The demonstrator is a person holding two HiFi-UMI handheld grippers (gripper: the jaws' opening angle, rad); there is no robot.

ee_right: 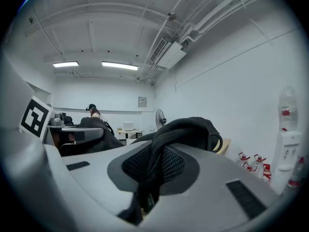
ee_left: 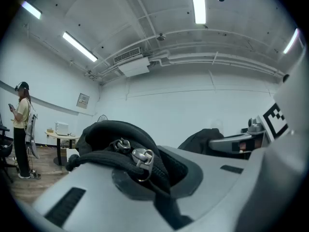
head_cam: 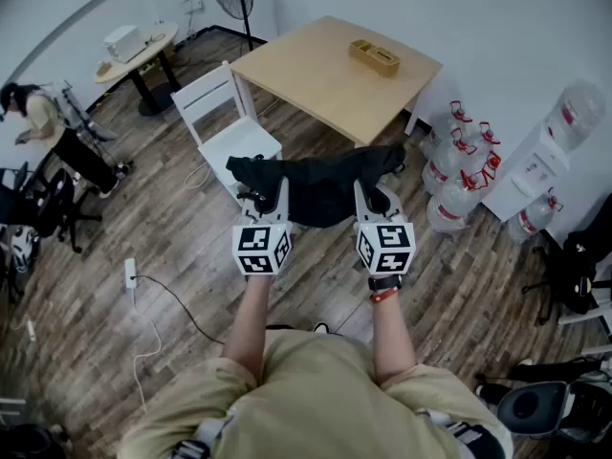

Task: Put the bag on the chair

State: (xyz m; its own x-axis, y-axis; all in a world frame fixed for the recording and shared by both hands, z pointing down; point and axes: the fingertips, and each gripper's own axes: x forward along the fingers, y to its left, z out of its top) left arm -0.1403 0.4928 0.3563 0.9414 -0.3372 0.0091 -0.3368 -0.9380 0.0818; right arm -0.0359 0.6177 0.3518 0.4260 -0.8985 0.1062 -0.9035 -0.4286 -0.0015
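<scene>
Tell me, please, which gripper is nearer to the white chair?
Left. The left gripper, shut on the black bag, is beside the seat of the white chair; the right gripper, also gripping the bag, is farther off, toward the water bottles.

floor [head_cam: 76, 285]: wood planks | walls [head_cam: 478, 17]: white | table [head_cam: 316, 75]: light wood (square) | ceiling lights [ee_left: 79, 46]: on

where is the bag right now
Middle of the head view: the black bag hangs between the left tool and right tool, both shut on it, beside the white chair.
</scene>
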